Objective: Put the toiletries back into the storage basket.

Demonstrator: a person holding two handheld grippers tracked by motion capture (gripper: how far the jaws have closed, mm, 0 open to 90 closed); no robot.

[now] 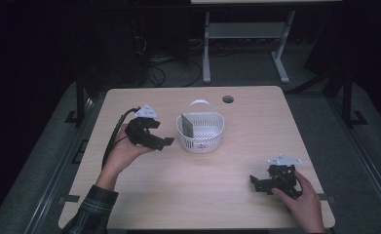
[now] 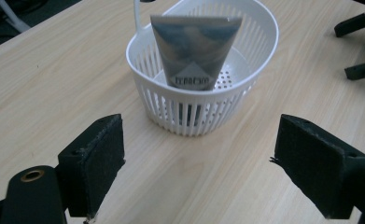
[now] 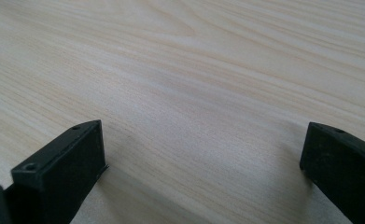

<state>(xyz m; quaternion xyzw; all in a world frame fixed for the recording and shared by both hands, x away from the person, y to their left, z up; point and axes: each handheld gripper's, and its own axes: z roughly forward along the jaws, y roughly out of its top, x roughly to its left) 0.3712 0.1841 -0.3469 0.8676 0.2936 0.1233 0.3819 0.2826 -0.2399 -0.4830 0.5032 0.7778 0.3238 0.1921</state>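
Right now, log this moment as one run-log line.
left hand-held gripper: open, empty, facing basket | right hand-held gripper: open, empty, over bare table | tube: upright in basket

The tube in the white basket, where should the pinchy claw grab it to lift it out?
Probably by the tube's flat, wide crimped end, which sticks up above the basket rim. It stands leaning against the near wall with its cap end down inside, so coming from above looks best, jaws closing on the two flat faces. The left gripper is open, facing it.
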